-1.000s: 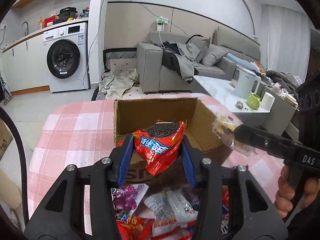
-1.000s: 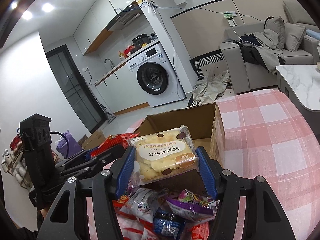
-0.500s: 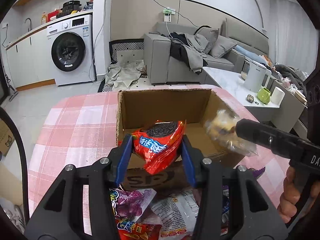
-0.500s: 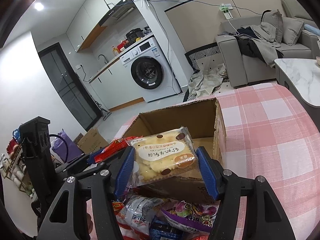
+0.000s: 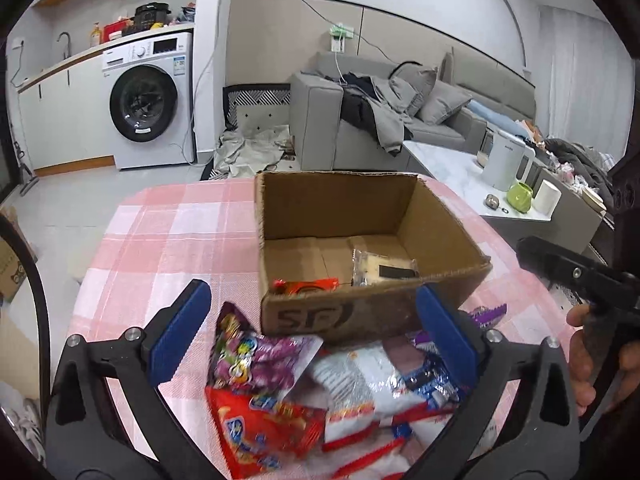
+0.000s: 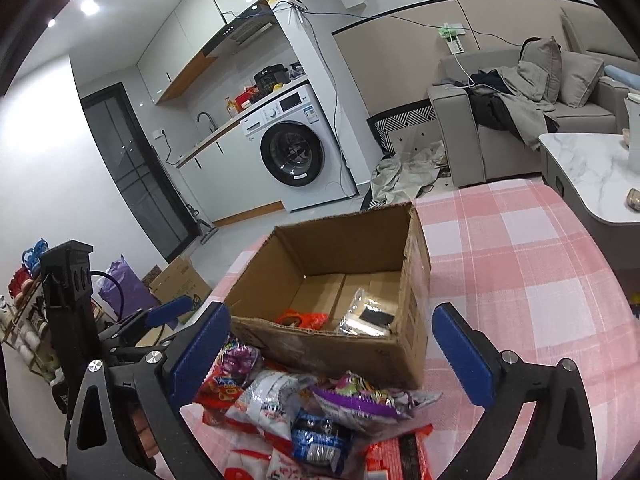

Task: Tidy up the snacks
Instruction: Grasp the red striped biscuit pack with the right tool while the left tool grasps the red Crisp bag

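An open cardboard box (image 5: 440, 236) (image 6: 416, 292) stands on the pink checked table. Inside lie a red Oreo packet (image 5: 306, 285) (image 6: 301, 319) and a clear cake packet (image 5: 382, 266) (image 6: 370, 314). My left gripper (image 5: 312, 328) is open and empty, above a pile of snack packets (image 5: 280, 392) in front of the box. My right gripper (image 6: 332, 352) is open and empty above the same pile (image 6: 320, 412). The right gripper also shows at the right edge of the left wrist view (image 5: 576, 272), and the left gripper shows at the left of the right wrist view (image 6: 160, 316).
The pink checked tablecloth (image 5: 172, 232) (image 6: 520, 264) spreads left and right of the box. Beyond are a washing machine (image 5: 148, 100), a grey sofa (image 5: 400, 116) and a marble side table (image 5: 460, 176) with a kettle and cups. Boxes stand on the floor (image 6: 180, 280).
Both grippers have opened and let go: the Oreo packet and the cake packet now lie in the box. Both grippers have drawn back over the snack pile.
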A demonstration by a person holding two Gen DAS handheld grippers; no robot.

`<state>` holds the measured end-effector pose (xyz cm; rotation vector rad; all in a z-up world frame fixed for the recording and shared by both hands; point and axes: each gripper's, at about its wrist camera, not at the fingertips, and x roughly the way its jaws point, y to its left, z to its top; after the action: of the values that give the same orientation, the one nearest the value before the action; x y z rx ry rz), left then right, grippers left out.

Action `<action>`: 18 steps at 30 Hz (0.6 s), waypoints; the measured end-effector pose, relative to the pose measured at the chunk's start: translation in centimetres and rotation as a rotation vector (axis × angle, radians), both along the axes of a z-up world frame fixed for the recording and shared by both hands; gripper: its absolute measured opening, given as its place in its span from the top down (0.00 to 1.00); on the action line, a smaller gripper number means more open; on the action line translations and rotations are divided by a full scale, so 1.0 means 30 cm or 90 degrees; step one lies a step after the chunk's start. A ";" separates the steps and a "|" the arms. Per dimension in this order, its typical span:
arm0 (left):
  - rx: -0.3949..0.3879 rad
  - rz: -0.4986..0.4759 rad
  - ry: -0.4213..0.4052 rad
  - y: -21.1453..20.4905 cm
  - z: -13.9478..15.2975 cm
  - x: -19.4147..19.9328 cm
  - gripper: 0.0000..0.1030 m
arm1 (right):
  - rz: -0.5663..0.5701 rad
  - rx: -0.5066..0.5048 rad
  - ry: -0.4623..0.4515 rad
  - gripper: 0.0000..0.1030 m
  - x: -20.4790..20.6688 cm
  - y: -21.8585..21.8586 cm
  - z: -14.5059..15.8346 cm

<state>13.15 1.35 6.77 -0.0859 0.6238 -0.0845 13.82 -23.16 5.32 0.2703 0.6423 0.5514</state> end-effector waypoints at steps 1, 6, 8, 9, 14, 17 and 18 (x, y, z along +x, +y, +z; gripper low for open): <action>-0.002 0.000 0.000 0.006 -0.001 -0.021 0.01 | 0.001 -0.006 0.001 0.00 -0.011 -0.004 -0.004; -0.010 0.014 0.003 0.046 -0.018 -0.112 0.01 | 0.005 -0.039 0.003 0.00 -0.060 -0.011 -0.019; -0.015 0.018 0.005 0.062 -0.031 -0.143 0.01 | 0.005 -0.051 0.006 0.00 -0.078 -0.014 -0.032; -0.014 0.020 0.007 0.070 -0.040 -0.159 0.01 | 0.006 -0.057 0.008 0.00 -0.088 -0.018 -0.039; -0.008 0.030 0.023 0.094 -0.083 -0.221 0.01 | 0.010 -0.087 0.020 0.00 -0.132 -0.028 -0.080; 0.005 0.027 0.024 0.095 -0.100 -0.245 0.01 | 0.013 -0.102 0.031 0.00 -0.153 -0.033 -0.103; 0.010 0.027 0.027 0.093 -0.104 -0.244 0.01 | 0.014 -0.105 0.034 0.00 -0.161 -0.036 -0.110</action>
<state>5.84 4.15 3.66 -0.0852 0.6639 -0.0372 8.98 -24.24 2.02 0.1236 0.7388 0.5110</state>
